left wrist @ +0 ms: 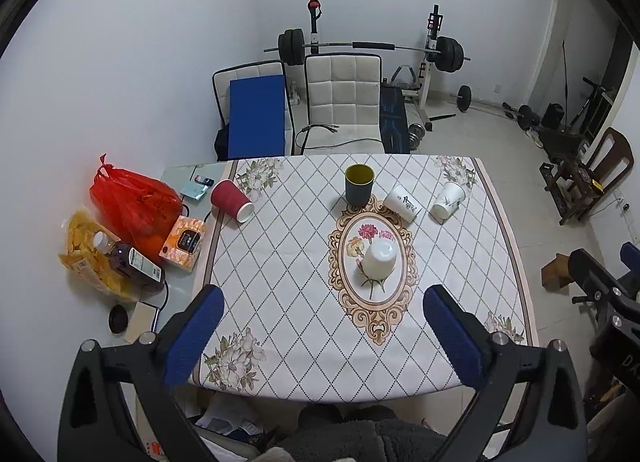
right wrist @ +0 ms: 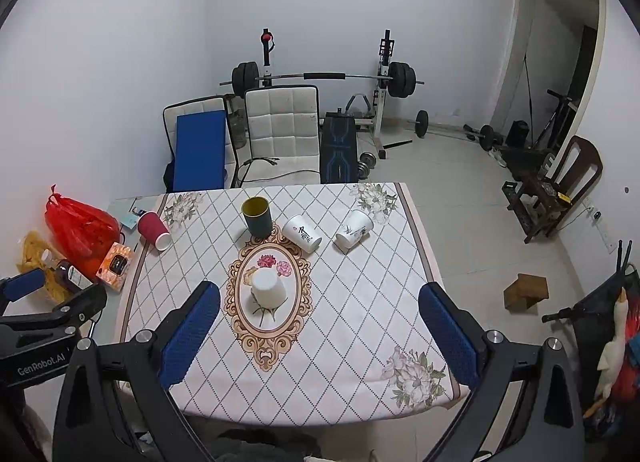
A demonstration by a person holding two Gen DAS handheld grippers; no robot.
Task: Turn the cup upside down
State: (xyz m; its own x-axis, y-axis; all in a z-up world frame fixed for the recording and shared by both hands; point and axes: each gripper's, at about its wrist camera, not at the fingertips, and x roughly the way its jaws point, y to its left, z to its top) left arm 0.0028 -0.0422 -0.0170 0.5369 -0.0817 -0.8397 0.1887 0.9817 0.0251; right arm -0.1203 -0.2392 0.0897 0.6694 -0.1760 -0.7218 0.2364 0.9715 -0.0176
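Observation:
A plain white cup (left wrist: 379, 260) (right wrist: 268, 288) stands upside down on the oval flower motif in the middle of the tablecloth. A dark cup with a yellow inside (left wrist: 359, 184) (right wrist: 257, 216) stands upright behind it. Two white printed paper cups (left wrist: 402, 202) (left wrist: 449, 198) lie on their sides to its right; they also show in the right wrist view (right wrist: 302, 233) (right wrist: 354, 228). A red paper cup (left wrist: 231, 199) (right wrist: 154, 230) lies on its side at the left edge. My left gripper (left wrist: 324, 336) and right gripper (right wrist: 320, 336) are both open, empty, above the near table edge.
The table (left wrist: 280, 342) has a diamond-pattern cloth. Left of it lie a red bag (left wrist: 132, 202), a snack bag (left wrist: 86, 250), a bottle (left wrist: 132, 262) and an orange box (left wrist: 184, 242). Chairs (left wrist: 344, 102) and a barbell rack (left wrist: 372, 48) stand behind. A wooden chair (right wrist: 560, 182) is at right.

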